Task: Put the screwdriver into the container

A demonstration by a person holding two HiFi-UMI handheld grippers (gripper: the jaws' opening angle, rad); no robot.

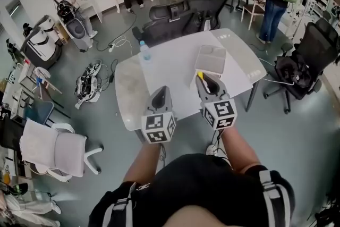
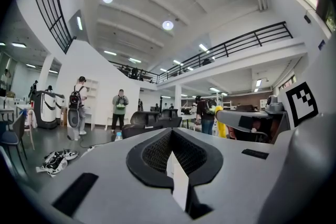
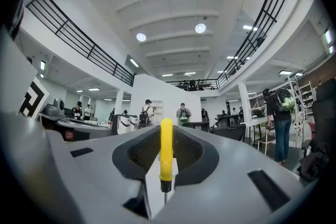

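Observation:
The yellow-handled screwdriver (image 3: pixel 166 148) stands upright between the jaws of my right gripper (image 3: pixel 166 165), which is shut on it; its metal shaft points back toward the camera. From the head view, the right gripper (image 1: pixel 204 79) hovers over the white table (image 1: pixel 159 69), just in front of the clear plastic container (image 1: pixel 210 59), with the screwdriver's (image 1: pixel 201 75) yellow end showing at its tip. My left gripper (image 1: pixel 160 95) is beside it over the table's near edge, shut with nothing in it, as the left gripper (image 2: pixel 176 168) view also shows.
A water bottle (image 1: pixel 144 51) stands at the table's far left. Black office chairs (image 1: pixel 180 16) crowd the far side and another (image 1: pixel 305 64) sits to the right. Cables and a bag (image 1: pixel 87 85) lie on the floor at left. Several people stand around the room.

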